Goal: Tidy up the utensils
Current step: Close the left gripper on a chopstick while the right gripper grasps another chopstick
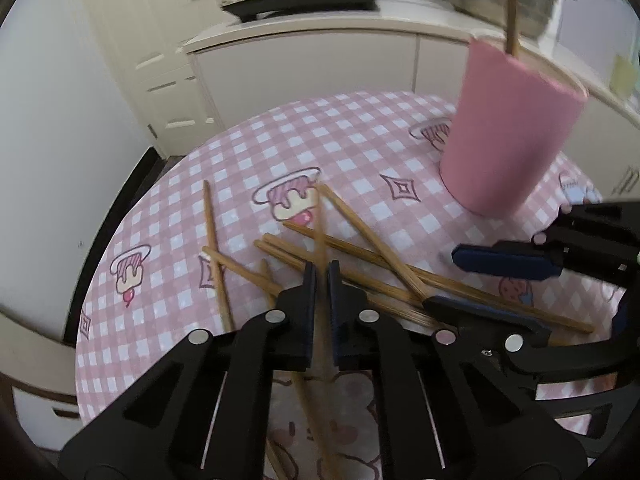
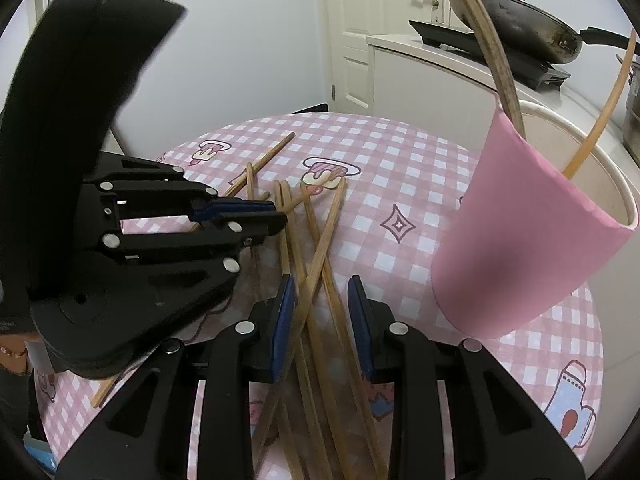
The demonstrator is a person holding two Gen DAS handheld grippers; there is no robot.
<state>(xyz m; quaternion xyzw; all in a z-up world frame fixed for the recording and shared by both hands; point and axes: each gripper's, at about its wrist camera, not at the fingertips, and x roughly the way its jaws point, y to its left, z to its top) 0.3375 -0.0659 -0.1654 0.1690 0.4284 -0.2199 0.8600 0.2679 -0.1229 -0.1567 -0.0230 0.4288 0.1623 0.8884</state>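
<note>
Your left gripper (image 1: 321, 276) is pinched nearly shut on a single chopstick (image 1: 320, 232), which runs up between the two pads and shows blurred above and below them. Your right gripper (image 2: 320, 300) stands partly open over the pile; several sticks pass between its pads (image 2: 285, 312), but the pads are not pressing on any that you can see, so it has hold of nothing. The rest of the chopsticks (image 2: 316, 240) lie loose and crossed on the round table (image 2: 400, 152) with its pink checked cloth, one stick (image 2: 264, 160) lying off toward the far edge. The pink cup (image 2: 516, 240) stands on the table to the right of the pile, near it but apart, with two sticks (image 2: 488, 48) already standing in it and leaning out over the rim. Behind the table a dark pan (image 2: 528, 28) sits on the counter (image 2: 420, 64).
</note>
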